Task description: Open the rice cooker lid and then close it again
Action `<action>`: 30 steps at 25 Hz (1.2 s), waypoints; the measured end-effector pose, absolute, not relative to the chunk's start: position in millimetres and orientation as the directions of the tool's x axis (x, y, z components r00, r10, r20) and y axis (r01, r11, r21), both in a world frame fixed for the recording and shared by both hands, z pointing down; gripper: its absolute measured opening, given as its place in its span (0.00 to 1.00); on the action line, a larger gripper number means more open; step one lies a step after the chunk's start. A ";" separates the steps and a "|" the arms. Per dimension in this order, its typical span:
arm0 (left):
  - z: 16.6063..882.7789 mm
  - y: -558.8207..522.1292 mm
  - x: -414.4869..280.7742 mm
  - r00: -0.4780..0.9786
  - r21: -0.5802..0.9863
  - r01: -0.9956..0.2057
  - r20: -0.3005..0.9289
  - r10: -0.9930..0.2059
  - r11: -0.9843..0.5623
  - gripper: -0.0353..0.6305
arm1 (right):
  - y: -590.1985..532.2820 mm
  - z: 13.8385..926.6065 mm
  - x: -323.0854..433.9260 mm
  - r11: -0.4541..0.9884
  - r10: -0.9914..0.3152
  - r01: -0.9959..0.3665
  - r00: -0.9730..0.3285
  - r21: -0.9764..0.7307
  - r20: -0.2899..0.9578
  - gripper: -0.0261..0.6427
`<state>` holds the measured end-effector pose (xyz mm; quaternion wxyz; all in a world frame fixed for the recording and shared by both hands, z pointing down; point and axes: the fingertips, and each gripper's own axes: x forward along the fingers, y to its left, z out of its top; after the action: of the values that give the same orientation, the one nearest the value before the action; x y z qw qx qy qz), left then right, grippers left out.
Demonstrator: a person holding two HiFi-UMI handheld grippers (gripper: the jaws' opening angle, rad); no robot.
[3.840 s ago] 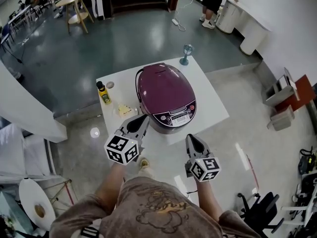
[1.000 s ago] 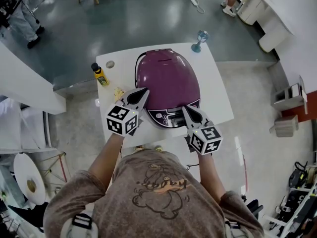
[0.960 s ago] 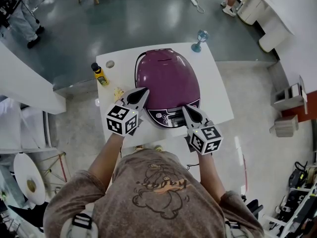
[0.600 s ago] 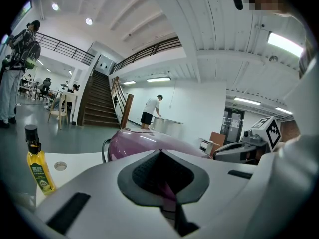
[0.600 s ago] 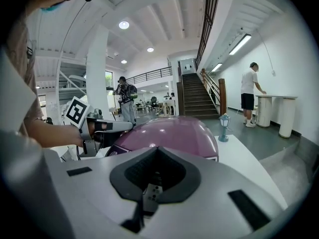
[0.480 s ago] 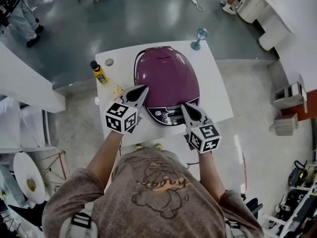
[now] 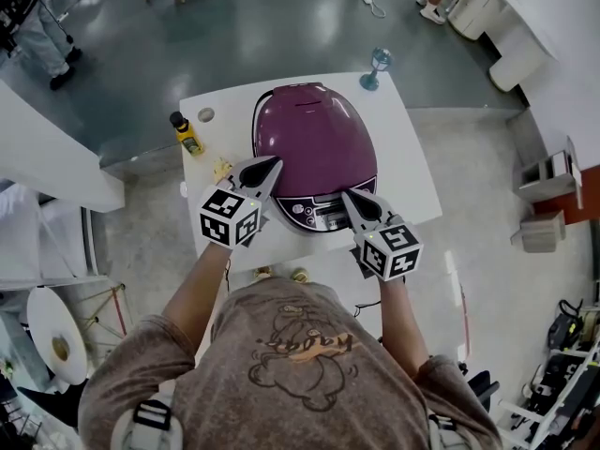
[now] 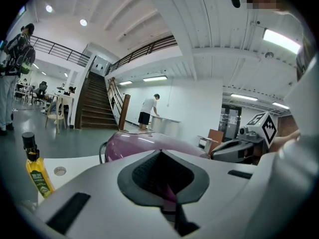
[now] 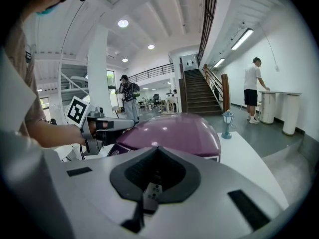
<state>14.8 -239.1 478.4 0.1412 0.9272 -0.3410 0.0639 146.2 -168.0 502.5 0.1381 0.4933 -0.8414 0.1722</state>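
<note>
A white table (image 7: 405, 162) carries the purple rice cooker (image 7: 314, 134) at its middle, lid down, control panel facing the person; the left gripper (image 7: 273, 162) sits at the cooker's front left flank, jaws closed together on nothing; the right gripper (image 7: 346, 196) points at the control panel's right end, jaws likewise closed and empty; whether either tip touches the cooker cannot be told; a yellow oil bottle (image 7: 185, 132) stands near the table's left edge; a blue goblet (image 7: 377, 65) stands at the far right corner.
</note>
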 end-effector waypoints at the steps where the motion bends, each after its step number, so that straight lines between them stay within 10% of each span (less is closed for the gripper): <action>1: 476.5 -238.9 15.4 0.759 0.211 -0.650 0.212 -0.615 -0.730 0.09 | -167.5 502.6 146.4 0.451 -0.784 -0.879 -0.472 -0.152 0.404 0.04; 30: 389.1 -277.6 10.7 0.788 0.132 -0.614 0.158 -0.595 -0.778 0.08 | -170.4 502.0 145.5 0.480 -0.749 -0.840 -0.543 -0.253 0.380 0.04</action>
<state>10.7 -277.6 389.1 0.0885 0.9413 -0.3213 0.0535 145.5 -170.4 502.0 0.1096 0.4654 -0.8534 0.2078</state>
